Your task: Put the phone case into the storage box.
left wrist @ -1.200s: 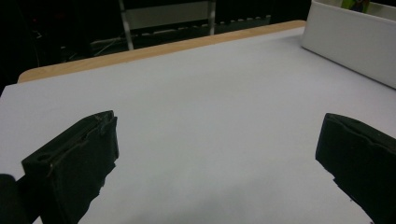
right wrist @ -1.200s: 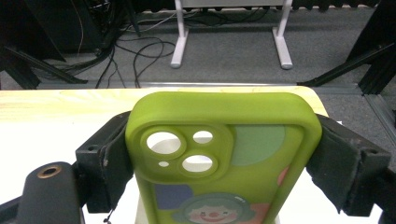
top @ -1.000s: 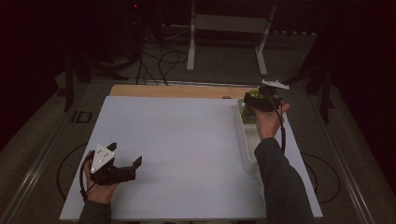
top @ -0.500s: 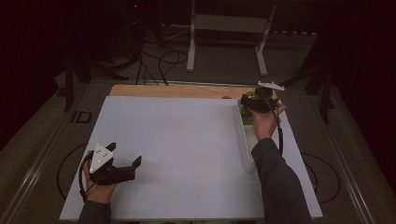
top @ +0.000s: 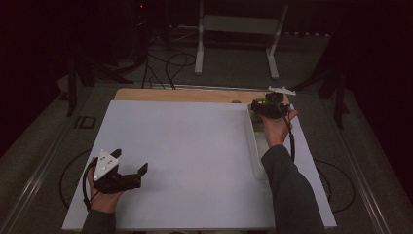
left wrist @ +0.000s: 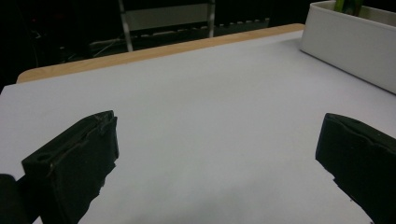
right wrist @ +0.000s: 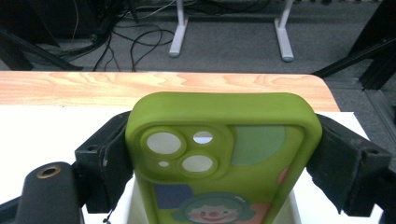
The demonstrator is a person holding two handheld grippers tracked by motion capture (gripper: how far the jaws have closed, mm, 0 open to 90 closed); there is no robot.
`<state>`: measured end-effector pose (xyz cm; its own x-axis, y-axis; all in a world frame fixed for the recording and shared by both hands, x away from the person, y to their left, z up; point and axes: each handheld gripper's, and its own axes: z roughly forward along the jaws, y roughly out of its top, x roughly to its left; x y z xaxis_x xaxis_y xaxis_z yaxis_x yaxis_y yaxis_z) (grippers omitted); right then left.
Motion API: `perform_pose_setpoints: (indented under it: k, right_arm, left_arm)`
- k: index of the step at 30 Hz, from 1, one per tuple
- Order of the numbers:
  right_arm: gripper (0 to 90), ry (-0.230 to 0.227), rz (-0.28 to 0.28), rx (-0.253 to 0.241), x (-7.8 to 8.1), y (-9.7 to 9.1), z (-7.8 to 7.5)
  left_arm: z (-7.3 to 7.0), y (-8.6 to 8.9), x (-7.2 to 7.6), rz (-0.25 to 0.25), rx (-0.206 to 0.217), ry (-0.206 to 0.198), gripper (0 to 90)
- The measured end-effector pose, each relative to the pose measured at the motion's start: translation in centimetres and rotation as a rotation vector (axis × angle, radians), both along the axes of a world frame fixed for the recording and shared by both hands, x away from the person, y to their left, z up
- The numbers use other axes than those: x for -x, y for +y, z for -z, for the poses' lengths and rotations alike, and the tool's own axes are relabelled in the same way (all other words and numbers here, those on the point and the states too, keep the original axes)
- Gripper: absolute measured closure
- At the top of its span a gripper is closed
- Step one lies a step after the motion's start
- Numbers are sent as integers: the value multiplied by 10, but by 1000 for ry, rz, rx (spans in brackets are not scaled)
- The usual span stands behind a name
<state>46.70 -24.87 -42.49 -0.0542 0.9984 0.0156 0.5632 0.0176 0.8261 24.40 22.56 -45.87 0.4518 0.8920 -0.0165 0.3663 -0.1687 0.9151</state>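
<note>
Left gripper (top: 130, 174): rests on the white table sheet (top: 195, 161) at the person's near-left corner, jaws spread wide with nothing between them. In the left gripper view the bare sheet lies ahead of its jaws, and the white tray (left wrist: 355, 42) stands well off to their far right. Its position matches both earlier frames; it takes no part in the current step.

Right gripper (top: 259, 108): clenched on the green phone case (right wrist: 219, 158), one jaw against each long edge. The case stands upright between the jaws, camera cut-outs uppermost, with its lower end over the tray (top: 254, 146) directly below the gripper.

Change: compared with the earlier frames, the right gripper has shifted slightly toward the left gripper's side and sits closer over the tray's far end, with the hand (top: 275, 129) following. The grip on the case is unchanged.

Meaning: judged from the hold, the case has been secured at the tray, so the step in hand is lifting it clear
</note>
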Motion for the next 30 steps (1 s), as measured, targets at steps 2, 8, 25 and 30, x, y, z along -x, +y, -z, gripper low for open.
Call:
perform_pose_setpoints:
  k: [2,8,25,30]
  right_arm:
    - [152,4,-5,3,0,0,1]
    - [152,-4,-14,14,-3,2,2]
    - [152,-15,-14,31,-7,4,5]
    - [151,-17,-15,29,-9,5,5]
  left_arm:
    - [0,0,0,1,0,1,1]
    - [0,0,0,0,2,1,1]
    - [0,1,0,1,1,1,1]
    - [0,1,0,-1,4,1,1]
